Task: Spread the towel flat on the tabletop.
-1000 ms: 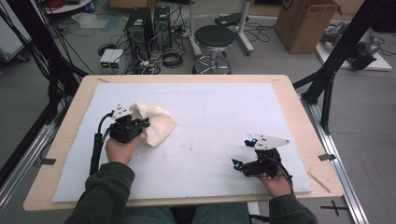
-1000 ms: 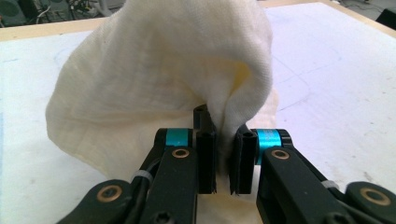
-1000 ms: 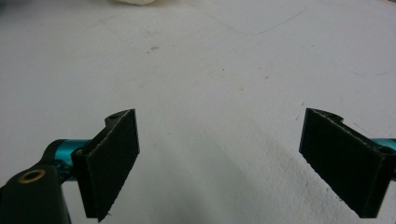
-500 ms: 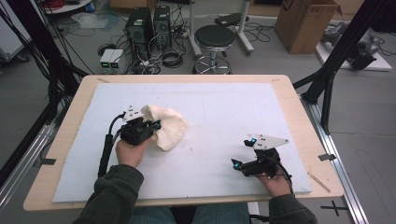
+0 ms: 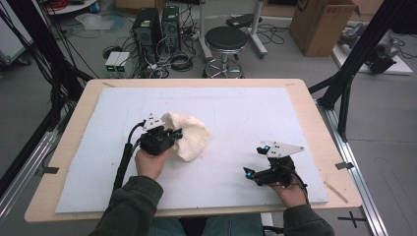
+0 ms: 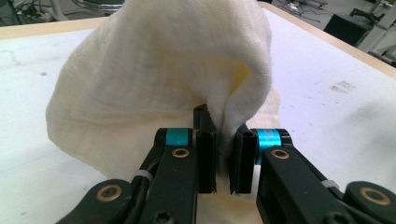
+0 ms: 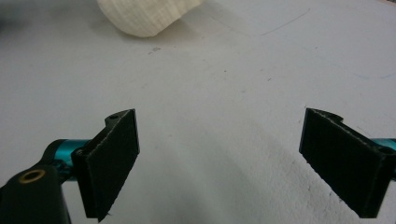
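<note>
- Two black jaws of the left gripper [image 6: 223, 161] nearly together, pinching a fold of the cream cloth [image 6: 159, 79] between the pads.
- Cloth billowing up and over beyond the pinch, lower edge resting on the white mat [image 6: 327, 60].
- Seen from the high view: left gripper [image 5: 172, 136] at the left-centre of the mat, jaws pointing right into the cloth [image 5: 192, 135], which bulges in a rumpled heap just to the right of them.
- Left hand [image 5: 151, 162] wrapped round the gripper body from below, black cable trailing down along the dark green sleeve [image 5: 130, 206].
- Spread wide: jaws of the right gripper [image 7: 219, 163], nothing between the pads, bare mat beneath.
- Far off at the top of the right gripper view, an edge of the cloth [image 7: 144, 16], well apart from those jaws.
- High view again: right gripper [image 5: 260, 162] low on the right side of the mat, held by the right hand [image 5: 290, 189] near the front edge, well apart from the cloth.
- Round the mat, a wooden table [image 5: 314, 113]; beyond it, a black stool [image 5: 225, 39], computer towers [image 5: 157, 24], a cardboard box [image 5: 327, 24] on the grey floor.
</note>
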Tool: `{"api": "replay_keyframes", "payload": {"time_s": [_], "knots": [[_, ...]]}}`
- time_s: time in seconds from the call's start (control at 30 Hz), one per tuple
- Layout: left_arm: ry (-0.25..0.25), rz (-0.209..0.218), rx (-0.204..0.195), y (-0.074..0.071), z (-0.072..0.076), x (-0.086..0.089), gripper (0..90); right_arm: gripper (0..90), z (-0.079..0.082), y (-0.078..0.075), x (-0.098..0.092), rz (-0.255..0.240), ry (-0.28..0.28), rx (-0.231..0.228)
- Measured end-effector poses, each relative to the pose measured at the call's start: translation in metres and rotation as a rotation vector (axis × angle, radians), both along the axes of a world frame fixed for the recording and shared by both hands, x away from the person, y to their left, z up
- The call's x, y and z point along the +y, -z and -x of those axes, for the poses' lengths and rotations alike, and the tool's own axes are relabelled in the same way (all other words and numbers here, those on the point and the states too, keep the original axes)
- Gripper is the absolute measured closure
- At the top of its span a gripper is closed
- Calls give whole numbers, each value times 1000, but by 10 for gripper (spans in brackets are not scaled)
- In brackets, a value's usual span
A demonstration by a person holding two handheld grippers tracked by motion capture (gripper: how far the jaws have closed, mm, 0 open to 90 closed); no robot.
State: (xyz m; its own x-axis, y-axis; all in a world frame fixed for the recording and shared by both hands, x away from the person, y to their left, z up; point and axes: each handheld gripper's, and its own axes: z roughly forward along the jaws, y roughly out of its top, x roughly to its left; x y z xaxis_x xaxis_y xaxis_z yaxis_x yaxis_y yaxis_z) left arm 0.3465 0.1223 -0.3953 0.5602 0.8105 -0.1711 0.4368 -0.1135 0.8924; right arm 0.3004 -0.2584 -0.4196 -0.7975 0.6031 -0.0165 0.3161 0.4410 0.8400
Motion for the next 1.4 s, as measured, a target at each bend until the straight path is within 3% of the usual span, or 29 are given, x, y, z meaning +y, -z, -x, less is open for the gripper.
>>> {"api": "replay_keyframes", "payload": {"time_s": [0.33, 0.73, 1.17, 1.4], "knots": [[0, 35, 16, 2, 1, -23, 830, 115, 0, 0, 0, -3, -4, 5], [-5, 15, 71, 17, -8, -45, 826, 115, 0, 1, 1, -4, -7, 5], [-7, -27, 143, 31, -19, -47, 804, 115, 0, 2, 1, 2, -14, 6], [17, -26, 184, 36, -23, -47, 730, 115, 0, 2, 3, 2, -19, 12]]}}
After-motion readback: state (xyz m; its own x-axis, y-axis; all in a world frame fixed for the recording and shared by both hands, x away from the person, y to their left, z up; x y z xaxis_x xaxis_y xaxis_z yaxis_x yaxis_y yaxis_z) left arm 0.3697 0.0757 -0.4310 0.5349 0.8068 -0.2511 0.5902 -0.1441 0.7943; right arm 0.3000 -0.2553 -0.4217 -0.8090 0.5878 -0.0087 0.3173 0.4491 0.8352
